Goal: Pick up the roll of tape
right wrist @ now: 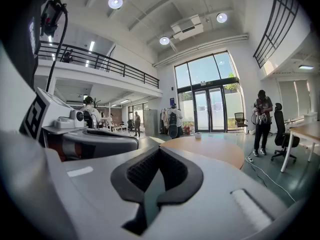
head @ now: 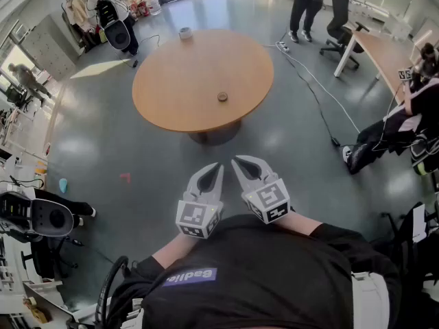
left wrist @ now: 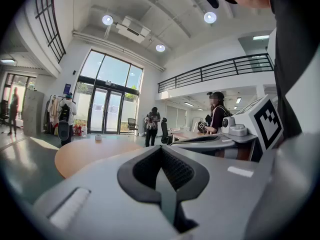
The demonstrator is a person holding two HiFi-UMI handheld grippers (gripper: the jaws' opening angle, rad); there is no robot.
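A round wooden table [head: 178, 81] stands ahead of me on the grey floor. A small brown ring-shaped object [head: 222, 96], which looks like a roll of tape, lies near its middle. A white cylindrical object [head: 185, 33] stands at its far edge; it also shows in the left gripper view [left wrist: 98, 138] and the right gripper view [right wrist: 198, 135]. My left gripper [head: 216, 166] and right gripper [head: 239, 162] hang side by side close to my chest, well short of the table. Both are shut with nothing between the jaws.
A cable [head: 312, 81] runs across the floor right of the table to a power strip [head: 281, 46]. A desk [head: 377, 50] and office chair [head: 338, 22] stand at the right. A seated person [head: 394, 132] is at the right; others stand at the back.
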